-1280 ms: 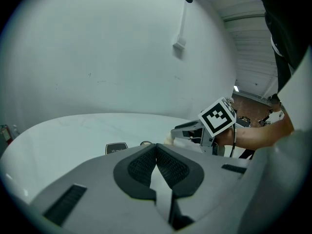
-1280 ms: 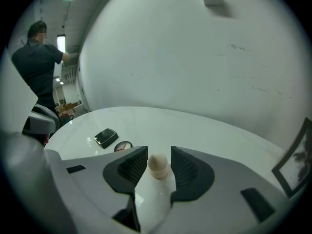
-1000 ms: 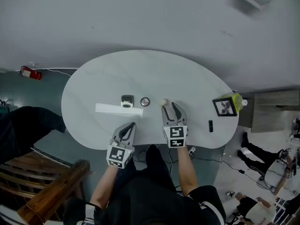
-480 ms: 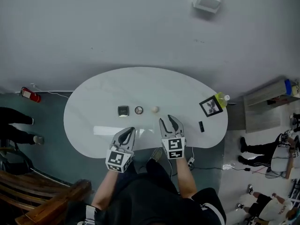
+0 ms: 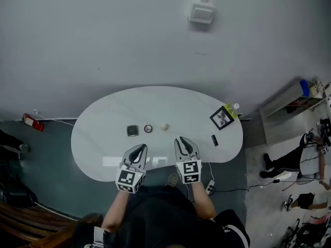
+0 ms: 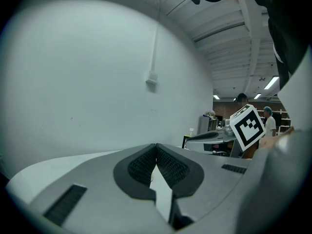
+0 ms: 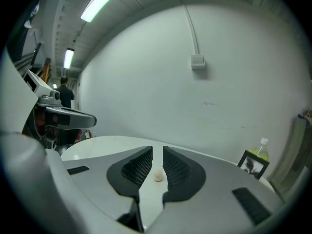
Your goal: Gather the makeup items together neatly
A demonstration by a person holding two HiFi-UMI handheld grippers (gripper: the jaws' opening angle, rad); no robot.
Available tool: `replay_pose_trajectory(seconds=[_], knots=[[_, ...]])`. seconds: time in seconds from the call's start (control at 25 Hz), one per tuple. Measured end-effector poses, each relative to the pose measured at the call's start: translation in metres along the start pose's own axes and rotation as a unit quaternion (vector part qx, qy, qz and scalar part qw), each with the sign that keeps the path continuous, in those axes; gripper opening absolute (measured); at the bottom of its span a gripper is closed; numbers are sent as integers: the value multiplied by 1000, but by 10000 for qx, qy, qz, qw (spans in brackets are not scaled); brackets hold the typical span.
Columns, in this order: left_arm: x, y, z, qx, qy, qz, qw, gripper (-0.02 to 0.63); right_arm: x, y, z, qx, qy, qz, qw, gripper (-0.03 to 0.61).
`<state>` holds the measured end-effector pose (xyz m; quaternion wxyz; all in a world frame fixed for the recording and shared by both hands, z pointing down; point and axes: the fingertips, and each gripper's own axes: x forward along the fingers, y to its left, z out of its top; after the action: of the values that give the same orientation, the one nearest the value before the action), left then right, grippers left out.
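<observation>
A white, glossy, kidney-shaped bench (image 5: pixel 103 118) stands against a plain grey wall, which carries a white wall box (image 5: pixel 201 13) high up. The person stands at the near edge of the bench and holds both grippers above that edge, pointing toward the wall.

The left gripper (image 5: pixel 138 148), grey with dark ribbed pads, has its jaws closed together at the tips, with nothing between them. The right gripper (image 5: pixel 183 139) is of the same build. Its jaws have just been closing and now stand with only a narrow slit between the pads, and they grip nothing. The small cream ball shows through that slit in the right gripper view, but it lies farther out on the bench, apart from the jaws.

A black-framed picture frame (image 5: pixel 221 119) stands tilted at the bench's far right end. A yellow-green plastic bottle (image 5: pixel 234 109) with a white cap stands just behind it.

The makeup items lie in a short row near the middle of the bench, ahead of both grippers and close together without touching. On the left is a square dark compact (image 5: pixel 132 130), then a round compact (image 5: pixel 148 129), then the cream ball (image 5: pixel 165 126). A small black stick (image 5: pixel 214 140) lies well apart from the row, on the right, near the picture frame.
</observation>
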<state>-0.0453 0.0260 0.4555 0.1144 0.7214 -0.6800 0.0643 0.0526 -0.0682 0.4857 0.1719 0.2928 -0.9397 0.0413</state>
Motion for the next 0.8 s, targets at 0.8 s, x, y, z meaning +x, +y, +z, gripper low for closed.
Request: replay_pose_trajectory(seconds=[0.8], knots=[[-2, -23, 16, 303, -282, -194, 9990, 17, -33, -3, -6, 91, -109, -205, 9997, 41]])
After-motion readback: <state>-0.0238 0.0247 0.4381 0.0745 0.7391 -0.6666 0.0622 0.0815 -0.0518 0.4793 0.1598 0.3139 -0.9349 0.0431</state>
